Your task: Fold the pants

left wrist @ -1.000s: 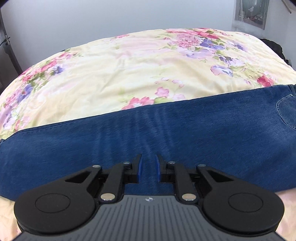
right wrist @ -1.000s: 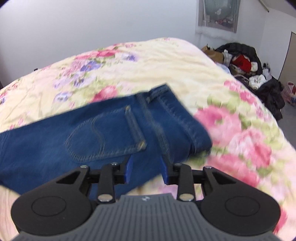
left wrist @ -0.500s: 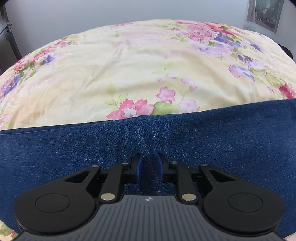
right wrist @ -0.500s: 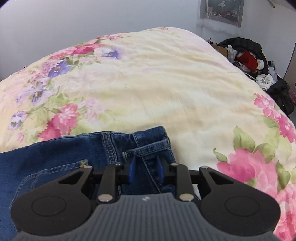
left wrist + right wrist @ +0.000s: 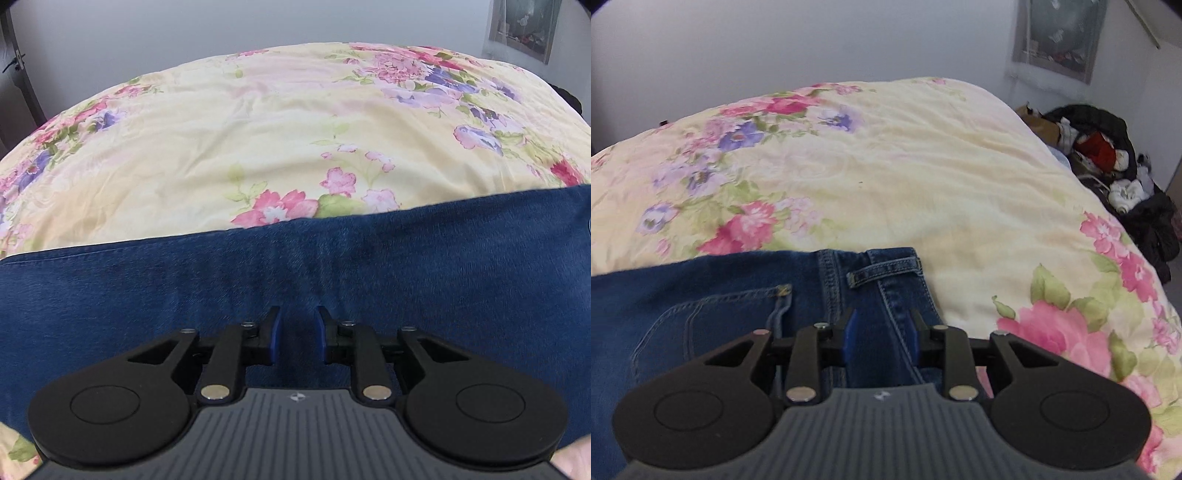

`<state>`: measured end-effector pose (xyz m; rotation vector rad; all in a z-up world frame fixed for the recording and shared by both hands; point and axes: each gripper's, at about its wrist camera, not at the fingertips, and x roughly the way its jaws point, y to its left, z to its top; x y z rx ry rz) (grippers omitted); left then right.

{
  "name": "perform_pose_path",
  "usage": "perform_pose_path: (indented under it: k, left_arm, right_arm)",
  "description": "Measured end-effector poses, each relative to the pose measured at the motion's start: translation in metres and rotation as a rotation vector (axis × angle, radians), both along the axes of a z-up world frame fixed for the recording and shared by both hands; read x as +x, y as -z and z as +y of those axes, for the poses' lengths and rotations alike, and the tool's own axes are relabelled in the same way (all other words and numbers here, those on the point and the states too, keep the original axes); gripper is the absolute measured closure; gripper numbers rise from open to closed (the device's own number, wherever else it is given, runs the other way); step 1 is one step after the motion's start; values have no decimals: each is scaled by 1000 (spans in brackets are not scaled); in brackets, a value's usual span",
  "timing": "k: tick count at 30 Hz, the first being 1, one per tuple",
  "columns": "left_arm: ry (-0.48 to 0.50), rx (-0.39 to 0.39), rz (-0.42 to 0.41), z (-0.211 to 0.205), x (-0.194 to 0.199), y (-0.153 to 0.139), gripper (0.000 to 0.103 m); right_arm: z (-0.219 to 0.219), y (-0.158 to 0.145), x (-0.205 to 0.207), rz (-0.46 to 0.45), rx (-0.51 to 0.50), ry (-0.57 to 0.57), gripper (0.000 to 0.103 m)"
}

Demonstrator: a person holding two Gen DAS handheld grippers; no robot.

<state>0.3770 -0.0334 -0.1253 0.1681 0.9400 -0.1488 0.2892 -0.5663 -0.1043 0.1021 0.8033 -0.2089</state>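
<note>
Blue denim pants (image 5: 332, 266) lie flat across the floral bed cover (image 5: 280, 140). In the left wrist view my left gripper (image 5: 297, 325) sits low over the middle of the leg fabric, jaws a small gap apart, nothing clamped. In the right wrist view the waistband end (image 5: 882, 273) with a belt loop and a back pocket (image 5: 713, 317) shows. My right gripper (image 5: 881, 325) is over the waistband, jaws open, denim showing between them.
A pile of dark clothes and bags (image 5: 1108, 158) lies beside the bed at the right. A framed picture (image 5: 1060, 37) hangs on the white wall. The bed cover stretches far beyond the pants.
Both grippers have come down and forward over the pants. The right gripper's jaws have widened since half a second ago. The waistband now lies flat.
</note>
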Motion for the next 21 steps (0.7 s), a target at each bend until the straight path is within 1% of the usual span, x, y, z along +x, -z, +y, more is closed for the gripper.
perform_pose_path:
  k: [3,4,6,9,12,15,17,18,20,21]
  left_arm:
    - [-17,32,3,12,-8,-5,78]
    - [-28,41,4,17,-11,-7,78]
    - [-53,49,4,28,-15,-12,78]
    - [-89,49,8,45,-22,-21,78]
    - [-109,45,4,65,-33,-34,78]
    - [-132,28,8,90,-42,-48,78]
    - [-157,14,4,109,-48,-60,77]
    - [-169,6,3,119,-50,-65,76]
    - [-196,-22,0,141,-55,-75,73]
    - [-210,-34,-6,151,-58,-80,71]
  right_arm:
    - [20,-8,-45,-19,-24,-63,81]
    - [24,-4,-56,-4,-27,-87,81]
    - [31,12,-71,38,-64,-119,81]
    - [37,43,-72,93,-89,-115,80]
    - [47,51,-66,114,-148,-120,78]
    - [42,46,-57,148,-121,-97,77]
    - [46,37,-54,167,-147,-95,77]
    - [50,30,-53,164,-161,-84,77]
    - [61,14,-58,127,-187,-73,76]
    - [67,8,-60,108,-197,-75,70]
